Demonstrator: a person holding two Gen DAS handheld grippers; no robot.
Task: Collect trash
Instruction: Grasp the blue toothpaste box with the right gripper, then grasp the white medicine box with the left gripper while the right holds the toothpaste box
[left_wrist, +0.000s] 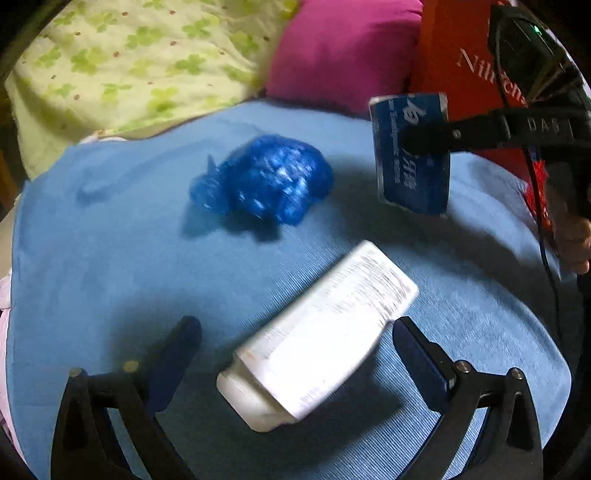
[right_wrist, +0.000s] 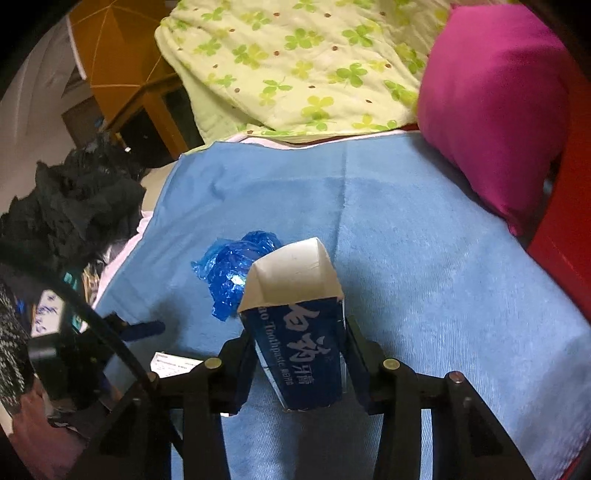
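Observation:
My left gripper (left_wrist: 297, 328) is open, its fingers on either side of a white bottle (left_wrist: 317, 332) that lies on the blue cloth (left_wrist: 110, 258). A crumpled blue plastic bag (left_wrist: 266, 177) lies further back on the cloth; it also shows in the right wrist view (right_wrist: 229, 273). My right gripper (right_wrist: 299, 354) is shut on a blue toothpaste box (right_wrist: 299, 332), open end forward, held above the cloth. In the left wrist view the box (left_wrist: 410, 155) hangs at the upper right in that gripper (left_wrist: 424, 144).
A green clover-print quilt (right_wrist: 295, 55) and a magenta pillow (right_wrist: 495, 103) lie at the back. A red bag (left_wrist: 454, 55) stands at the right. Dark clothing (right_wrist: 74, 199) is piled left of the cloth, with wooden furniture (right_wrist: 122, 66) behind.

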